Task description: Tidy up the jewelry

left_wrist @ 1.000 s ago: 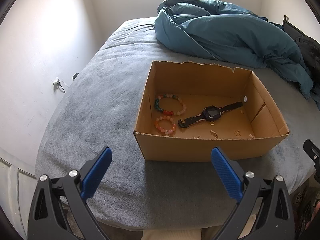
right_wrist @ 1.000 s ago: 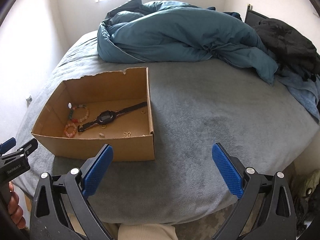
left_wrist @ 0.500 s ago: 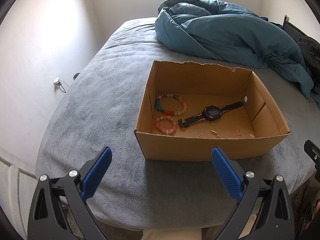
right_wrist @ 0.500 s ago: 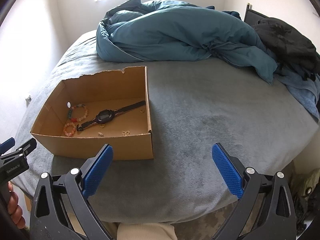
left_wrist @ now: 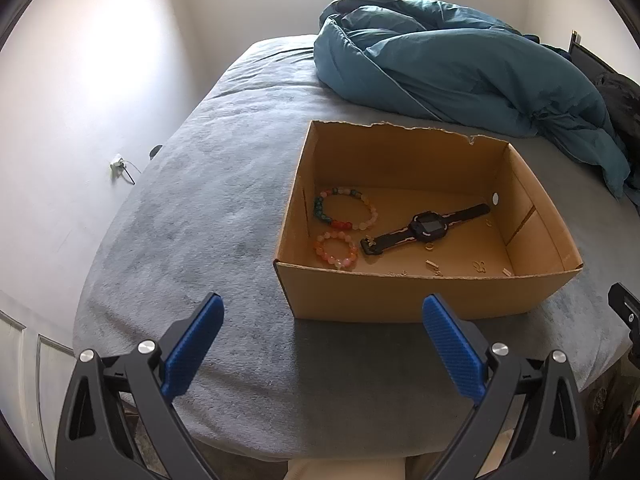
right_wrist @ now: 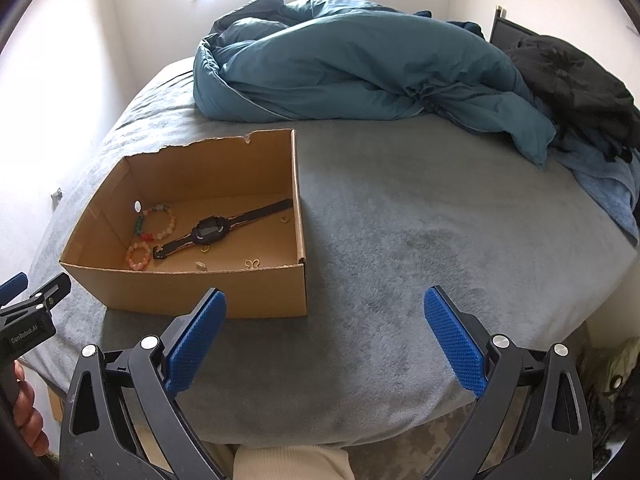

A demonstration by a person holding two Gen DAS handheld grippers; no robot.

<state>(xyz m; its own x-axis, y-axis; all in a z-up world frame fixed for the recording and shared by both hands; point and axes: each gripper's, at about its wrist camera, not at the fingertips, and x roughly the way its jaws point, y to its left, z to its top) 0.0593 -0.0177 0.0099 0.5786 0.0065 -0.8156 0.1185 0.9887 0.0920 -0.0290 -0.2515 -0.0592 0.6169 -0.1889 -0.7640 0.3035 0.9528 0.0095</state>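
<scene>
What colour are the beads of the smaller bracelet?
Orange and pale pink; the smaller bracelet shows best in the left wrist view.

Small gold trinkets (left_wrist: 434,267) on the cardboard box (left_wrist: 420,296) floor too tiny to identify, box's near wall hiding its front floor strip, right tongs (left_wrist: 624,312) cut off by the left view's edge, black garment (right_wrist: 576,88) shapeless

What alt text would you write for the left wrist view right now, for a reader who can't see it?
An open cardboard box on a grey-covered bed holds two beaded bracelets, a black watch and small gold pieces. The left tongs hover open and empty before it; a teal duvet is heaped behind.
</scene>
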